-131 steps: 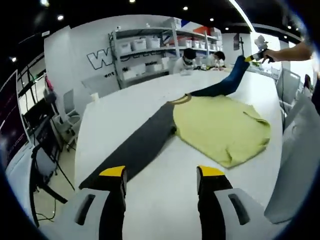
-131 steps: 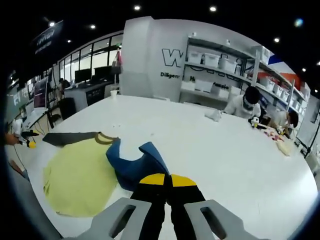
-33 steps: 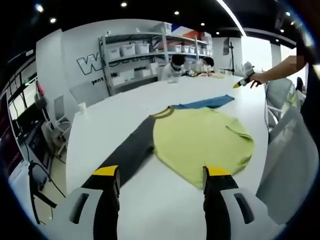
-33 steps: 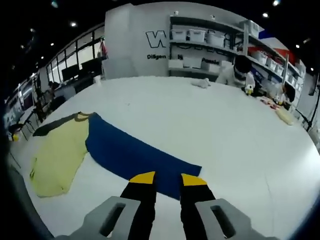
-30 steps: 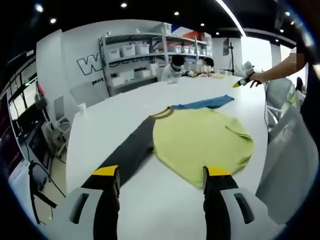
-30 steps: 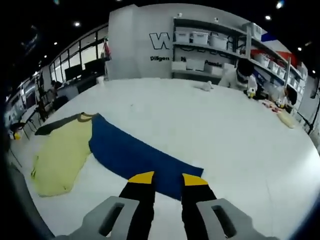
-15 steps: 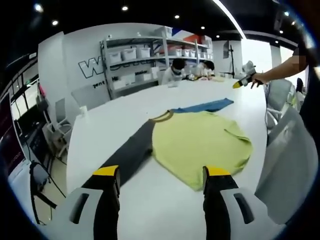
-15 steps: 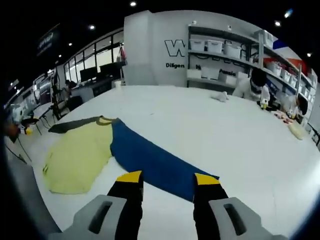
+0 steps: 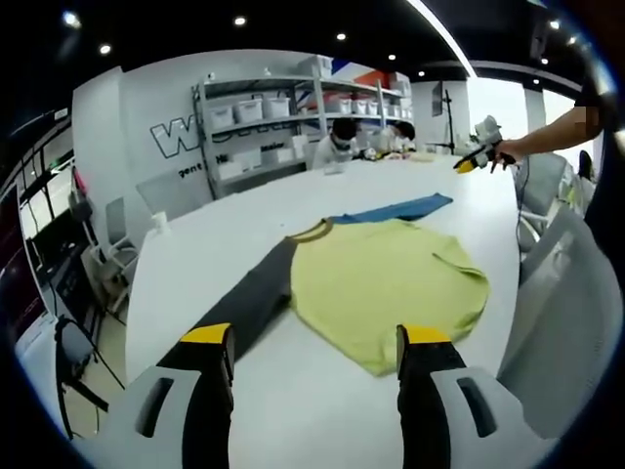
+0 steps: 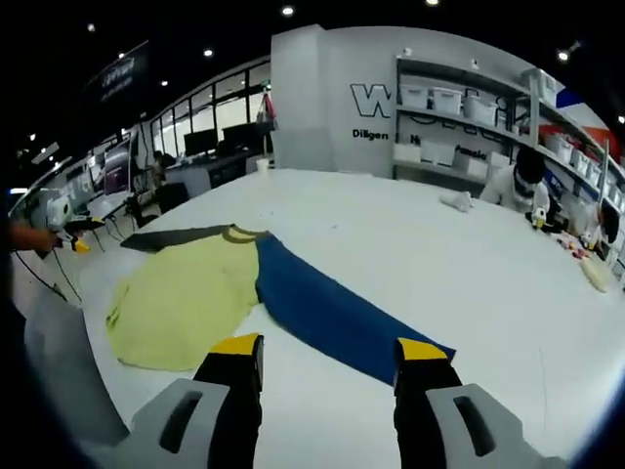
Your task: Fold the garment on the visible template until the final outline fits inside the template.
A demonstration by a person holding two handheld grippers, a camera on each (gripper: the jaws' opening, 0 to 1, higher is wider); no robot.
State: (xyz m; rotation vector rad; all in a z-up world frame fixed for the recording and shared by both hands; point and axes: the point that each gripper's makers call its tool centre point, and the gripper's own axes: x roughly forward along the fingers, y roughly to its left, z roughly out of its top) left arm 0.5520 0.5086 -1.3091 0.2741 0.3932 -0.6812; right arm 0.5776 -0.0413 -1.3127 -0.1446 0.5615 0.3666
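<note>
The yellow long-sleeved garment [image 9: 381,283] lies flat on the white tabletop [image 10: 410,244], its blue sleeve [image 10: 337,318] now stretched straight out and its dark grey sleeve [image 9: 249,303] out the other way. The right tool [image 10: 327,357], which held that blue sleeve seconds ago, has let go and spread wide above the cuff. The left tool [image 9: 308,342] hangs open, empty.

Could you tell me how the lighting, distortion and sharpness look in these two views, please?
Left gripper view: ceiling spotlights light the white table evenly; fisheye curves its edges; the shirt is fairly sharp. Right gripper view: same curving, the blue sleeve crisp, the far shelves softer, dim at the left.
</note>
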